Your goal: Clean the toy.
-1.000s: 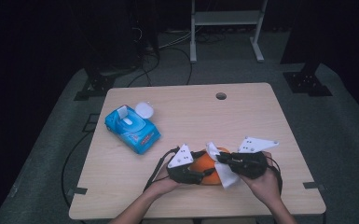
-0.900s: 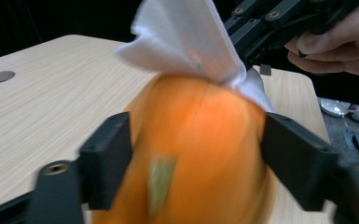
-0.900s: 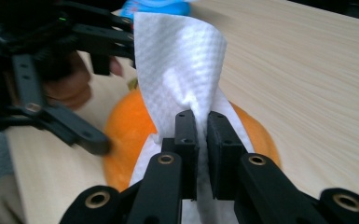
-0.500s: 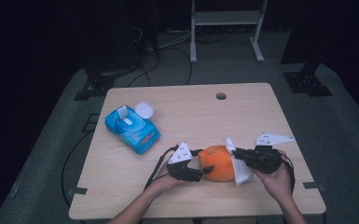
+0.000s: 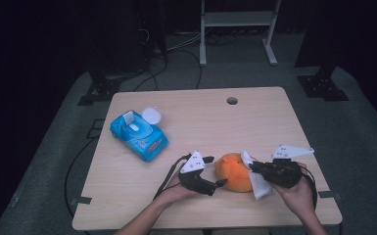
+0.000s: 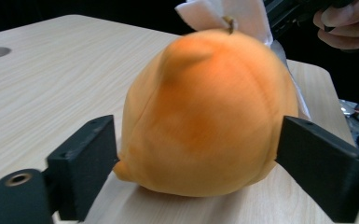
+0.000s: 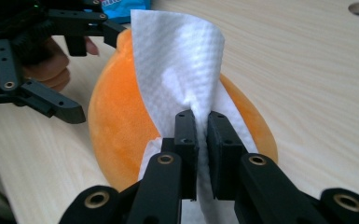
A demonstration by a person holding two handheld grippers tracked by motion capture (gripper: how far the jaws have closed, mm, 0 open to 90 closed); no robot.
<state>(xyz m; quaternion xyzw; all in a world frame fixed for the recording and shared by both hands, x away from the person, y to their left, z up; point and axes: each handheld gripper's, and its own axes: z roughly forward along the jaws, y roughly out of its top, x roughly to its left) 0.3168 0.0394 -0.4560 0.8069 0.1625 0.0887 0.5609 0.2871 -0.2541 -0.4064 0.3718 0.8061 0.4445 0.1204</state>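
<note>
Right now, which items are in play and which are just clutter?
In play: orange plush fruit, between the left gripper's open jaws; white paper tissue, pinched by the right gripper.
Lying about: blue wet-wipe pack; round white lid.

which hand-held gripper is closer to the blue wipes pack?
Left. The left hand-held gripper sits at the orange toy's near side, below-right of the wipes pack; the right hand-held gripper is beyond the toy.
</note>
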